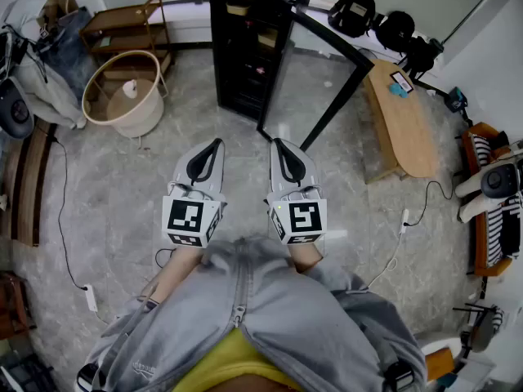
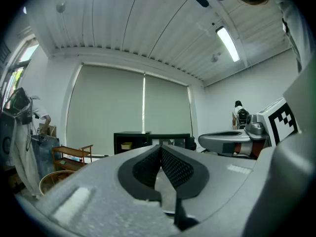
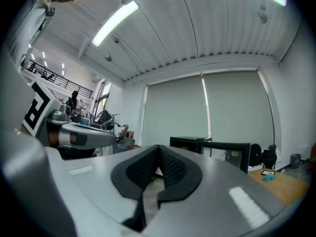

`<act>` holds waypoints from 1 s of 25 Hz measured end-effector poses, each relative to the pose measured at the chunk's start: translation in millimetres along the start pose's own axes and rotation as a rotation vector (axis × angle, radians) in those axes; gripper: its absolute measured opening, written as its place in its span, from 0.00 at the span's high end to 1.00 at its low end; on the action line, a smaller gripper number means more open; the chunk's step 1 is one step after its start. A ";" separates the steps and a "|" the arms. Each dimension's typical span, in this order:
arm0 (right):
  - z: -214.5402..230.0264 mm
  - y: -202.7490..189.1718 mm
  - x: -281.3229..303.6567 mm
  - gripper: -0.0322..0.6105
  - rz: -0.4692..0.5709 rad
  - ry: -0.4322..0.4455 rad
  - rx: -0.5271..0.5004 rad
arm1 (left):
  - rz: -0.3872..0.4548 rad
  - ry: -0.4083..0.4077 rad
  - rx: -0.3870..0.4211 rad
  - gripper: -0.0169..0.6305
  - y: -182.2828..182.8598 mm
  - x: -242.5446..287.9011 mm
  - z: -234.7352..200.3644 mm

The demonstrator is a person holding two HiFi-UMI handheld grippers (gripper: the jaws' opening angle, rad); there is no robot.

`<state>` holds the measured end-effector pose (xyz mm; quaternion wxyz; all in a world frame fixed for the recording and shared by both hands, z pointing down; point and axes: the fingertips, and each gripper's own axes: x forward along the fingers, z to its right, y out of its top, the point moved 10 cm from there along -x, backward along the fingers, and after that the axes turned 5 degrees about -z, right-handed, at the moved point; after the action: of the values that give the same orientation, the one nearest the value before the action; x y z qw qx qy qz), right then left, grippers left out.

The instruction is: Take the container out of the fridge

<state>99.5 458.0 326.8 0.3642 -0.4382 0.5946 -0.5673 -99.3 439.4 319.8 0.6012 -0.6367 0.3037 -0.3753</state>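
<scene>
Black fridge (image 1: 245, 55) is standing at 12 o'clock from the person in the head view, with its glass door (image 1: 315, 80) hanging open toward 1 o'clock. A pale container (image 1: 239, 9) is sitting on an upper shelf inside (a second pale item is lying one shelf lower; which one is wanted cannot be told). Left gripper (image 1: 215, 143) and right gripper (image 1: 279, 143) are pointing level, side by side, well apart from the fridge. Both are clenched pad to pad and are grasping nothing.

Probable hazards:
- Reaching in with unopened jaws would shove the container back instead of seizing it.
- The right gripper, passing the door edge, risks striking glass.
- A cable (image 1: 64, 219) is trailing over the floor at 9 o'clock and may snag a foot.
</scene>
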 end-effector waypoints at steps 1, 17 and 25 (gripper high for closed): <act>1.0 -0.6 1.1 0.95 0.001 -0.001 0.001 | 0.001 -0.002 0.003 0.97 0.1 1.9 0.2; 37.5 -19.9 101.3 0.95 -0.011 -0.011 0.053 | 0.015 -0.029 -0.017 0.97 -7.6 97.1 -61.4; 56.5 -23.6 211.5 0.95 -0.029 -0.037 0.066 | 0.001 -0.083 -0.011 0.97 -5.5 185.5 -134.6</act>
<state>80.3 241.0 358.7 0.3811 -0.4450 0.5625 -0.5834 -114.1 212.0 345.5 0.6097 -0.6551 0.2809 -0.3467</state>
